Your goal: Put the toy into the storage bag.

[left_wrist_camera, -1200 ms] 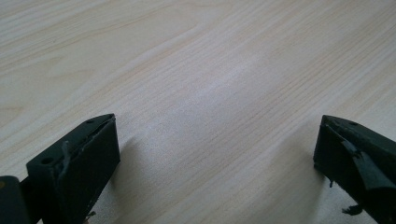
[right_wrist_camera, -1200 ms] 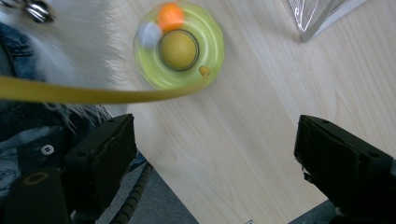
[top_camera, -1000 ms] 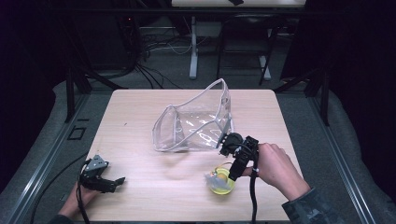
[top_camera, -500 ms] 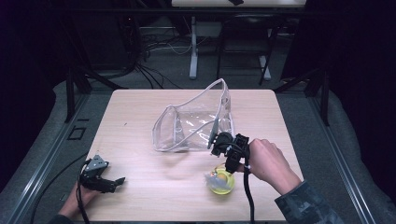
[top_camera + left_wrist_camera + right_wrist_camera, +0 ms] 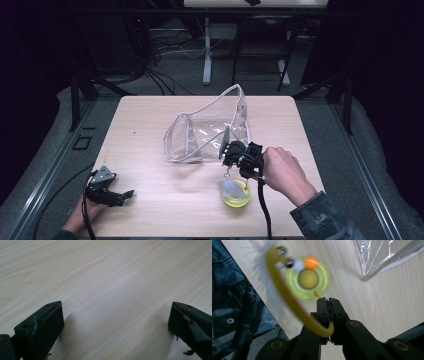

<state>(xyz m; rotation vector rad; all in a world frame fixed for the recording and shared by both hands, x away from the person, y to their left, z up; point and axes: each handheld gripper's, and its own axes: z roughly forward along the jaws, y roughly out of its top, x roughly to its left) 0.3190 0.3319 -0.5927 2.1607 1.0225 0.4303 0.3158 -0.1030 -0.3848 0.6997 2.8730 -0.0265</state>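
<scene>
A cat toy with a round yellow-green base (image 5: 237,196) (image 5: 308,278) sits on the table near its front right. An orange ball (image 5: 310,262) rides on the base. A curved yellow rod (image 5: 284,295) with a white feather (image 5: 265,277) (image 5: 227,186) arches up from the toy. My right gripper (image 5: 226,150) (image 5: 328,301) hangs just above the base; its jaws have just been closing and are now shut on the yellow rod. My left gripper (image 5: 124,196) (image 5: 116,312) rests open on the table at the front left, with bare wood between its jaws.
A clear plastic bag (image 5: 205,132) (image 5: 384,255) with a pale rim lies open at the table's middle, just behind the right gripper. A person's denim sleeve (image 5: 232,307) is beside the table edge. Dark floor, cables and stands surround the wooden table (image 5: 150,120).
The right gripper has shifted a little left toward the bag and its jaws have closed on the yellow rod. The left gripper has not moved.
</scene>
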